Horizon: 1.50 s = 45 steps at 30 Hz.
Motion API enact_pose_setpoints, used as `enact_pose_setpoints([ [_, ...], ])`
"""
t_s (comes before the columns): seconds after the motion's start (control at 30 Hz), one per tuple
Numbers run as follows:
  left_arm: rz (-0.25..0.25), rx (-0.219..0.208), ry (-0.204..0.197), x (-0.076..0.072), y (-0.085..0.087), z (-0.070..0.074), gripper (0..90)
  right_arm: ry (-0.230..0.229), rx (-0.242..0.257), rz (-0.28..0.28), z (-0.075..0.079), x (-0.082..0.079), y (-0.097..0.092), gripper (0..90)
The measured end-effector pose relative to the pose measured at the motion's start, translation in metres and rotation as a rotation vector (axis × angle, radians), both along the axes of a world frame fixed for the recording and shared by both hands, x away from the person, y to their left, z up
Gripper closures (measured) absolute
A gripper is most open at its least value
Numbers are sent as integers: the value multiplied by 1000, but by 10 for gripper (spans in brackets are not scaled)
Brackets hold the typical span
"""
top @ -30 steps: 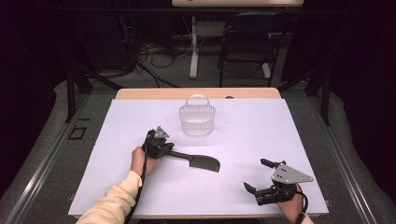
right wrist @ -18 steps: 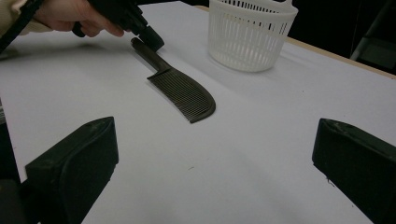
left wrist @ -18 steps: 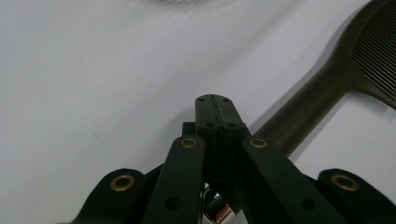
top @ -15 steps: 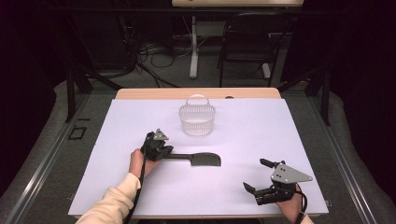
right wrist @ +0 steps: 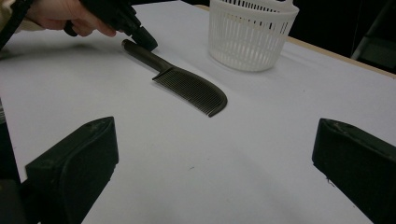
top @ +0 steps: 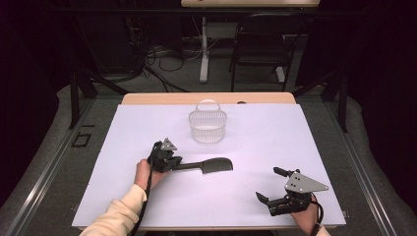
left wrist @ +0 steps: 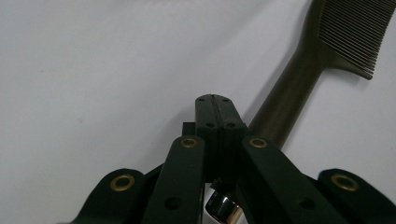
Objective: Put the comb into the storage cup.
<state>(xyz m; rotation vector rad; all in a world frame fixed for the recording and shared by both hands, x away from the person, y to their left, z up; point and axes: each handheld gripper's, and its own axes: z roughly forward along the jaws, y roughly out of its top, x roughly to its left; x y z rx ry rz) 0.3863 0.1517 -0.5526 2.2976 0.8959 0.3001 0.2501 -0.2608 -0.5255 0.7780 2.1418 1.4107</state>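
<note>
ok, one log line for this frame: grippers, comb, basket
left gripper: shut, at comb handle end | right gripper: open, empty | comb: flat on table | basket: upright, empty

left tool (top: pixel 173 161) at comb (top: pixel 206 165); basket (top: pixel 208 126) beyond

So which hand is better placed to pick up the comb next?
Probably the left. The left tongs sit right at the comb's handle end, jaws shut beside it, not yet gripping. The right tongs rest open near the table's front edge, farther from the comb.

Black comb (top: pixel 206 165); white slatted basket (top: pixel 208 125); lilac table (top: pixel 275 142).
</note>
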Motion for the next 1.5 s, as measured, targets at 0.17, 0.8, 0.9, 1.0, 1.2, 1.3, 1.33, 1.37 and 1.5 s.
enact_pose_setpoints([
  [0.17,1,3,7,-1,2,0,900,-8,3,-6,0,-1,0,3],
  [0.8,23,-22,-15,-2,5,9,676,-8,3,-2,1,-1,0,3],
  [0.9,35,-21,-23,-1,6,12,586,-7,10,-2,0,-1,-1,3],
  [1.0,39,-24,-27,0,7,13,415,-7,4,-2,0,0,0,3],
  [1.2,13,-39,-53,1,8,23,243,-4,3,2,-1,0,1,2],
  [1.3,0,-39,-62,0,9,29,189,-2,1,1,-1,-1,1,2],
  [1.33,-7,-37,-62,0,9,31,148,-9,1,1,0,-1,0,2],
  [1.37,-7,-37,-62,-1,9,32,134,-8,3,0,0,-1,0,2],
  [1.5,-14,-28,-69,-4,9,37,53,-7,6,-2,0,-1,-1,2],
])
